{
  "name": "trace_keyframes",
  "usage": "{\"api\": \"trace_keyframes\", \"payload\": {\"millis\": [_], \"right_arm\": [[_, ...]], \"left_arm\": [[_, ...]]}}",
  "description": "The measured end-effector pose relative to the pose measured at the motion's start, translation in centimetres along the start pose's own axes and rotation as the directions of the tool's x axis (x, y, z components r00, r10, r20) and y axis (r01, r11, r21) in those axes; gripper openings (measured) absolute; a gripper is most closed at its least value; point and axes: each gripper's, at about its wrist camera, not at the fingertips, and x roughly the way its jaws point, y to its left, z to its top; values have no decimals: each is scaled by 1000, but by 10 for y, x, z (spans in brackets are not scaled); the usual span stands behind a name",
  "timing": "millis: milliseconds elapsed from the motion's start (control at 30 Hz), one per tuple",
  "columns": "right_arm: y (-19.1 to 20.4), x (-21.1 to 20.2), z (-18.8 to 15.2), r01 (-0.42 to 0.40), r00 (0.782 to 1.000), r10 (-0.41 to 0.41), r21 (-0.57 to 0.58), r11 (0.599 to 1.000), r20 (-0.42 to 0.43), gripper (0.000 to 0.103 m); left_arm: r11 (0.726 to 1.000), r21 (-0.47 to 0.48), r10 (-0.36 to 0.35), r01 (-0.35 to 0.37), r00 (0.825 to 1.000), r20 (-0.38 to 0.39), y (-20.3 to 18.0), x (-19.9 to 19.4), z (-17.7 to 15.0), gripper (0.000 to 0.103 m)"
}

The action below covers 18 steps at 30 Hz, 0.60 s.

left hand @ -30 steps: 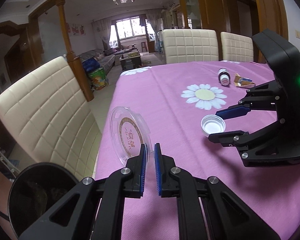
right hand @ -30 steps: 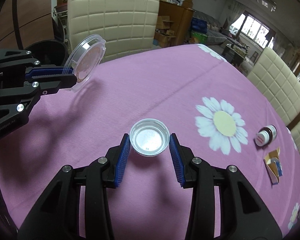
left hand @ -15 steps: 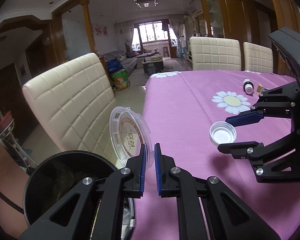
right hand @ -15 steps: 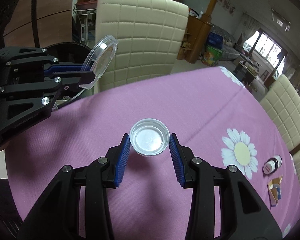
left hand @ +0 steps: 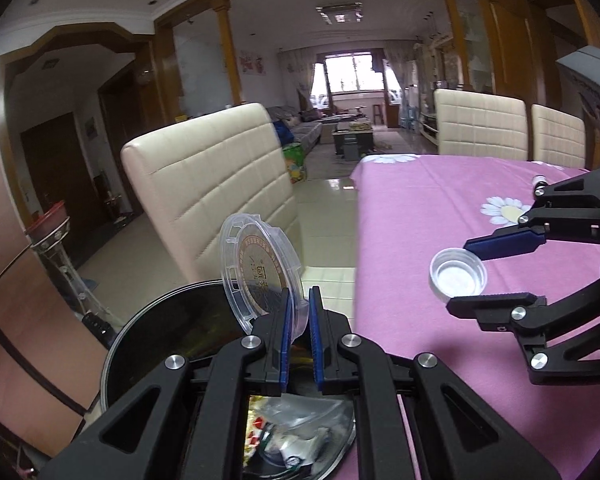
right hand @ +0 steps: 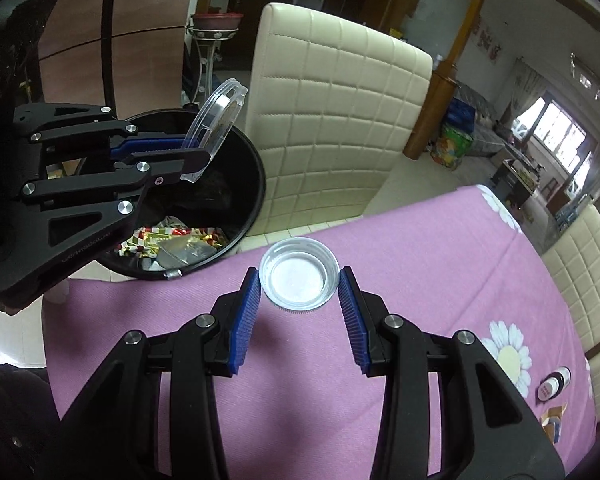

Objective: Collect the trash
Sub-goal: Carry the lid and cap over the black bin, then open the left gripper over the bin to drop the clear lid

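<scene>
Dim daylight from the far window (left hand: 345,75) (blown out); fisheye edges bend, corners black.

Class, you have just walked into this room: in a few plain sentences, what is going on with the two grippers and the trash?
A person is clearing rubbish from a purple-clothed table. The left gripper pinches a clear plastic lid by its edge and holds it over the black bin, which already contains wrappers. The right gripper carries a small white cap between its blue pads above the table's edge, near the bin. A small bottle and a torn carton lie farther along the table.
</scene>
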Motion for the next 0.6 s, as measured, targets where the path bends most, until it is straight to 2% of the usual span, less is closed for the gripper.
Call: {"api": "trace_keyframes", "payload": {"millis": [300,600], "right_arm": [[15,6,8,-33,999,33,-8,999,7,42],[26,6,16,-63,998,63,-7,998,15,42]], "left_arm": [[996,-50,76,-77,997,-13,29,-7,-13,9],[991,-81,107,-109,994,-22,46,-10,-18,9]]}}
